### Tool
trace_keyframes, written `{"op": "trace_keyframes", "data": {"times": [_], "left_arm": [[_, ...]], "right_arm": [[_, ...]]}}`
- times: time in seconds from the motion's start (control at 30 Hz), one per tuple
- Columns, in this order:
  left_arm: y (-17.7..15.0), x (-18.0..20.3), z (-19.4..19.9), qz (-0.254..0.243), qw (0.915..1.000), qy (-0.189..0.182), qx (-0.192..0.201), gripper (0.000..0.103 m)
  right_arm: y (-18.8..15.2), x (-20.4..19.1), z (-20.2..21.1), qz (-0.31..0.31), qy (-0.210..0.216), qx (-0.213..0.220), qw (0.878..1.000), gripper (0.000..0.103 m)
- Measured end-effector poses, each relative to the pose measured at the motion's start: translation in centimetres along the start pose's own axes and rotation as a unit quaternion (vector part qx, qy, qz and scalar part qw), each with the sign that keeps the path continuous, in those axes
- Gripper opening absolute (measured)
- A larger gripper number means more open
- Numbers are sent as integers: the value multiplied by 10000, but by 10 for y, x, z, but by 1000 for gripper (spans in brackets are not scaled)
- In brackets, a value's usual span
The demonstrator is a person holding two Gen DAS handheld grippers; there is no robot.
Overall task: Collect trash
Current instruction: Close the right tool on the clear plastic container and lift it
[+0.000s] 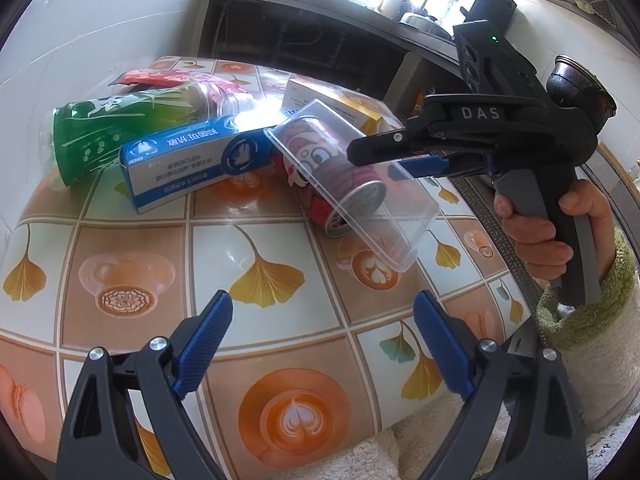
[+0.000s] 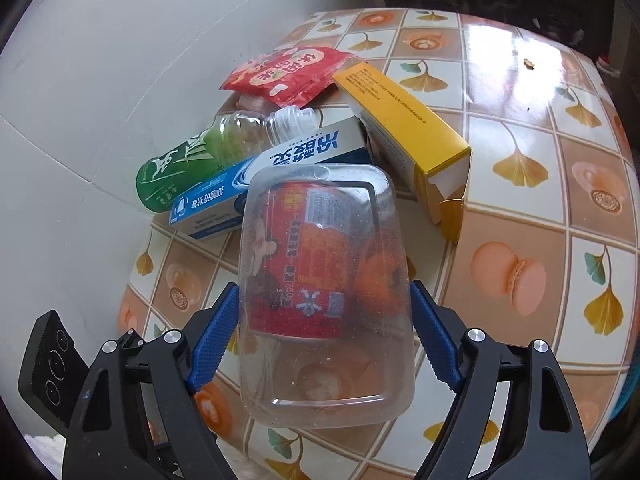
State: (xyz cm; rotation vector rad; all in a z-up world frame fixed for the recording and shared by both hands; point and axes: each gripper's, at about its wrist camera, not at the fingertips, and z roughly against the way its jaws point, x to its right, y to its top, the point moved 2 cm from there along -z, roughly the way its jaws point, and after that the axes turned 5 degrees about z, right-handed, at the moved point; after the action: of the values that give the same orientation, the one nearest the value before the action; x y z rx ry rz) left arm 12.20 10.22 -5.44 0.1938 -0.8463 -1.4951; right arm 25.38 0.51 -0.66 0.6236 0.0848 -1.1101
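Note:
A clear plastic container (image 2: 324,360) lies tilted, mouth down, over a red drink can (image 1: 312,204) on the patterned table (image 1: 132,248). My right gripper (image 2: 325,292) has its blue pads against the container's two sides and is shut on it; in the left wrist view this gripper (image 1: 376,160) reaches in from the right, held by a hand (image 1: 536,232). My left gripper (image 1: 323,300) hangs open over the near part of the table, with nothing between its fingers.
Behind the can lie a green-labelled bottle (image 2: 180,168), a blue and white box (image 2: 224,200), a yellow box (image 2: 404,128) and a red snack pouch (image 2: 284,72). A white wall borders the table on the left. A dark counter (image 1: 320,12) stands behind.

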Motion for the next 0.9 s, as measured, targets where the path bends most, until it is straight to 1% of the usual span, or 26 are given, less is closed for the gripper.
{"op": "trace_keyframes", "data": {"times": [0.3,0.4,0.6,0.9], "left_arm": [[1,-3,1,19,10000,25,14,90],[1,-2,1,11,10000,12,5,90],[1,1,-2,37,10000,-51,-34,90],[6,12,-4,-6,10000,-6,-76,90]], "right_arm": [[-12,-1,26,41,-112,328,9994,78],[-20,0,39,14,-53,461,9989,78],[-37,7,56,-204,29,699,9973,78],[-62,25,85,-611,169,1093,9920,78]]}}
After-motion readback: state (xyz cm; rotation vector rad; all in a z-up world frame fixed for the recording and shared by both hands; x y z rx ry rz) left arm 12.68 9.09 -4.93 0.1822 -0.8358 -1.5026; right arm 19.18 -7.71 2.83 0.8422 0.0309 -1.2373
